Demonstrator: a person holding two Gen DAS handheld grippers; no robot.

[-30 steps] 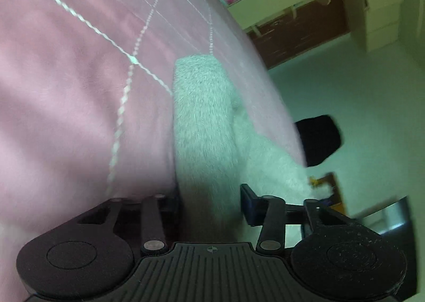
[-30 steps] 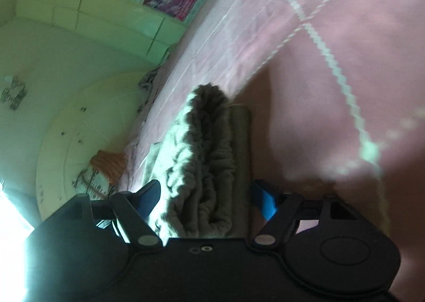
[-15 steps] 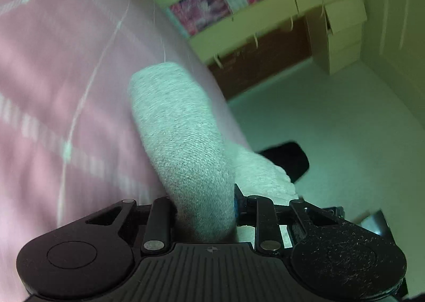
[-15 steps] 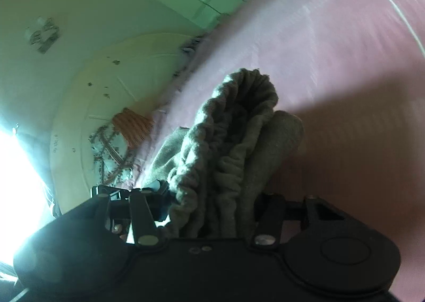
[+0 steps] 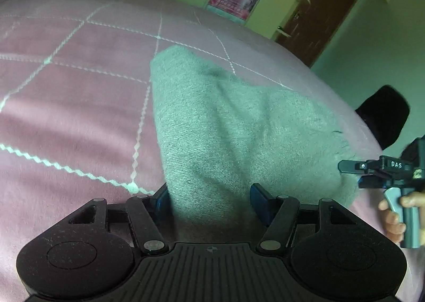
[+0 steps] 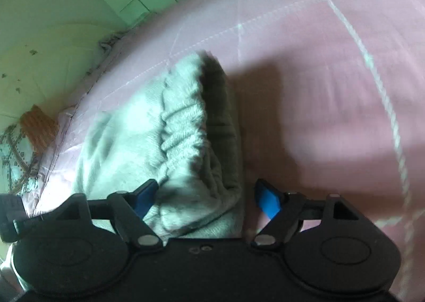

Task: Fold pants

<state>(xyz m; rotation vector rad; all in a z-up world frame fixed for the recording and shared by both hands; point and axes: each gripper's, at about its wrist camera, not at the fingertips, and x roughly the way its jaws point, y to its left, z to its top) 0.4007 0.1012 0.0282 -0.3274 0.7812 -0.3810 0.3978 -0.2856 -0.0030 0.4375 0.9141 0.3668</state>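
Pants [image 5: 239,126] lie folded on the pink bed [image 5: 79,84], centre frame. Left gripper [image 5: 209,195] and right gripper [image 6: 204,195] are both spread wide, nothing pinched — cloth sits loosely between. Risk: the bunched waistband [image 6: 186,126] could spring up and the fold be undone if dragged on withdrawal.

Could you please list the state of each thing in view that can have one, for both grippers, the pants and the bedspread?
Left gripper: open, fingers either side of the pants.
Right gripper: open, straddling the waistband end.
Pants: folded, lying on the bedspread, waistband gathered.
Bedspread: spread out under the pants.
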